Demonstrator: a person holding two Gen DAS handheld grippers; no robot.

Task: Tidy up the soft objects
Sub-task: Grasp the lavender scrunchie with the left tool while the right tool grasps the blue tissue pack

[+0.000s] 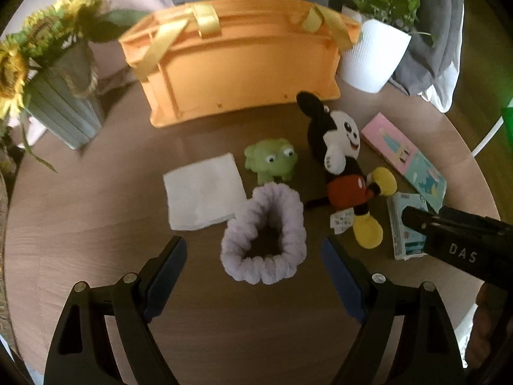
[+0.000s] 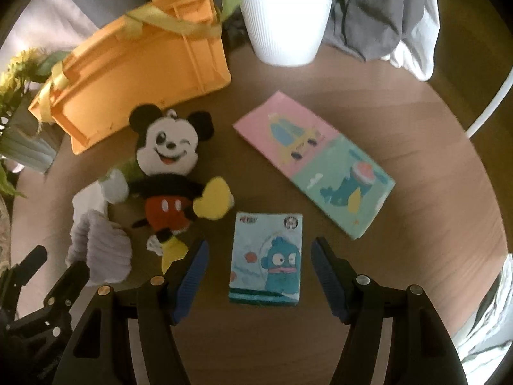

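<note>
On the round wooden table lie a lavender fluffy headband, a green frog toy, a folded white cloth and a Mickey Mouse plush. My left gripper is open, its jaws either side of the headband, just short of it. My right gripper is open, with a small blue character box between its fingers on the table. The plush and headband lie to its left. An orange crate with yellow straps stands behind.
A pink and teal picture book lies right of the plush. A white plant pot and grey cloth stand at the back. A sunflower pot stands at the left. The right gripper's body reaches in over the small box.
</note>
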